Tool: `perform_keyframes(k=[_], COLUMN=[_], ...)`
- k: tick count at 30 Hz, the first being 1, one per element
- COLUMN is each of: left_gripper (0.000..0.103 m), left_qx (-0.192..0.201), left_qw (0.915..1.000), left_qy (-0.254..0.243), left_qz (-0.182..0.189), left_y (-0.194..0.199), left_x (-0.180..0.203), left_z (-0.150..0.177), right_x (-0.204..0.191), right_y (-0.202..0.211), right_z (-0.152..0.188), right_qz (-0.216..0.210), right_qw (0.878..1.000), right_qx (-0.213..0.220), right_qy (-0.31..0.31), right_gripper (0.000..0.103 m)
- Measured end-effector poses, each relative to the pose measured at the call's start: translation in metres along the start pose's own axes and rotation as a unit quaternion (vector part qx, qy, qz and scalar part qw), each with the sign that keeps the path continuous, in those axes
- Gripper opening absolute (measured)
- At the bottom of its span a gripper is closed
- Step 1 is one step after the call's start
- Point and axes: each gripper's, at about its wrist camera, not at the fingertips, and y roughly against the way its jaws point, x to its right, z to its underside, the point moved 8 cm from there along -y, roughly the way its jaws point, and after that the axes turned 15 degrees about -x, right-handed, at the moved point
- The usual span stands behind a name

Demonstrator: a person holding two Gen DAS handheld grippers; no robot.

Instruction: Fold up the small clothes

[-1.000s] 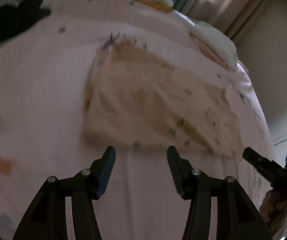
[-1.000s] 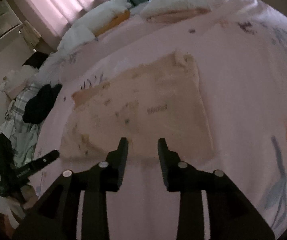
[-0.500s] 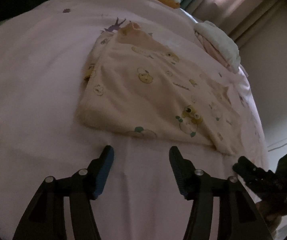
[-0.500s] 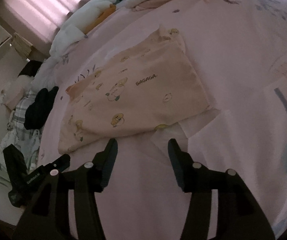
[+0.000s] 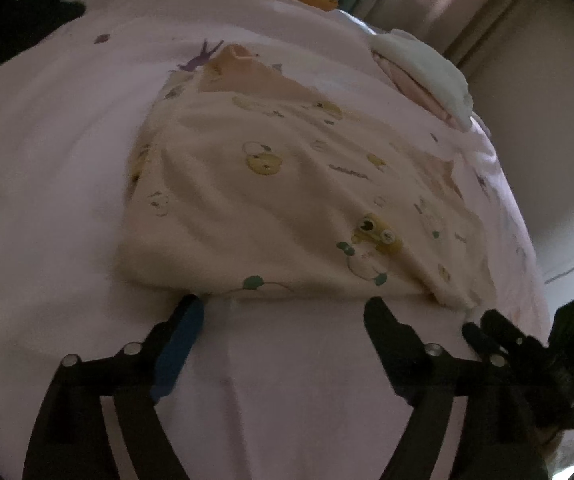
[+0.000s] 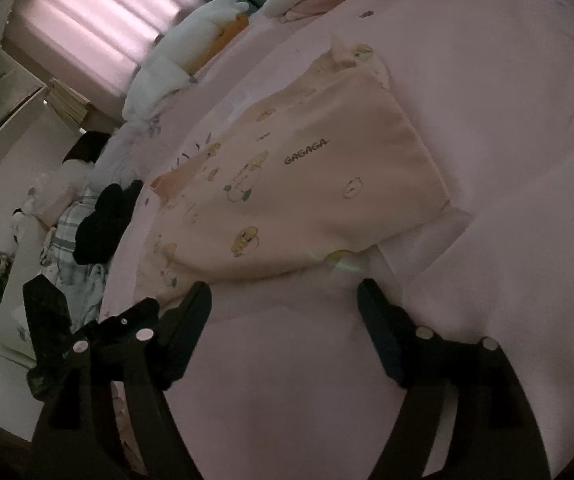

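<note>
On the pale pink printed bedsheet [image 5: 47,168] lies the cream cotton baby garment with cartoon prints [image 5: 287,184], already doubled over and spread flat, its near folded edge facing both tools. The left gripper [image 5: 283,308] stands with jaws wide, having just been opening, its tips at that near edge with nothing between them. The right gripper [image 6: 283,292] likewise has jaws wide, just opened further, and empty, a little short of the garment's [image 6: 307,184] near hem. Thin, soft and light, the cloth will likely sag and drag rather than hold shape, and its layers may slide apart. The sensible hold seems to be the two near corners, pinching all layers together without catching the sheet beneath. White pillows [image 6: 191,48] sit well apart at the bed's far end.
</note>
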Motion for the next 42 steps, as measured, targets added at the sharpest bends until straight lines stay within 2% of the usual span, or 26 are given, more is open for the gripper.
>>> perform_keyframes(k=[6,10,13,15,18,19,22,24,26,31,33,36,40,42], left_gripper=[0.087,0.087,0.089,0.094,0.095,0.095,0.095,0.095,0.095,0.095,0.095,0.095,0.095,0.095], left_qx=[0.003,-0.001,-0.003,-0.001,-0.005,-0.008,-0.014,-0.009,-0.003,0.018,0.025,0.027,0.022,0.022], left_qw=[0.9999,1.0000,0.9996,0.9976,0.9884,0.9815,0.9676,0.9605,0.9587,0.9679,0.9677,0.9592,0.9414,0.9358], left_qy=[-0.003,-0.001,0.011,0.027,0.069,0.094,0.127,0.143,0.151,0.135,0.135,0.162,0.197,0.208], left_qz=[-0.009,0.001,0.027,0.064,0.135,0.166,0.218,0.238,0.241,0.212,0.211,0.230,0.273,0.284], left_y=[-0.002,-0.002,0.000,-0.001,-0.001,0.001,0.000,0.001,-0.001,-0.007,-0.009,-0.011,-0.014,-0.016], left_x=[0.003,0.003,0.001,-0.002,-0.011,-0.016,-0.024,-0.027,-0.027,-0.016,-0.015,-0.022,-0.029,-0.030], left_z=[-0.001,-0.001,-0.002,-0.004,-0.012,-0.016,-0.023,-0.028,-0.031,-0.038,-0.043,-0.054,-0.068,-0.074], right_x=[-0.009,-0.008,-0.006,-0.004,-0.003,-0.003,-0.001,0.001,0.000,-0.002,-0.001,0.000,0.000,0.000], right_y=[-0.003,-0.004,-0.002,0.000,0.001,0.001,0.001,0.001,0.000,-0.006,-0.006,-0.007,-0.011,-0.013], right_z=[-0.001,-0.003,-0.003,-0.003,-0.003,-0.003,-0.009,-0.015,-0.020,-0.033,-0.037,-0.044,-0.054,-0.062], right_qz=[-0.003,-0.013,-0.027,-0.042,-0.049,-0.050,-0.063,-0.076,-0.079,-0.083,-0.090,-0.097,-0.109,-0.120], right_qw=[1.000,1.000,1.000,0.999,0.998,0.998,0.996,0.994,0.993,0.992,0.991,0.989,0.987,0.984], right_qx=[0.009,0.010,0.015,0.025,0.035,0.036,0.043,0.044,0.040,0.041,0.044,0.045,0.038,0.040], right_qy=[0.012,0.008,-0.001,-0.013,-0.020,-0.021,-0.039,-0.059,-0.073,-0.085,-0.090,-0.101,-0.112,-0.125], right_gripper=[0.093,0.096,0.097,0.097,0.097,0.097,0.097,0.100,0.103,0.103,0.103,0.103,0.103,0.103])
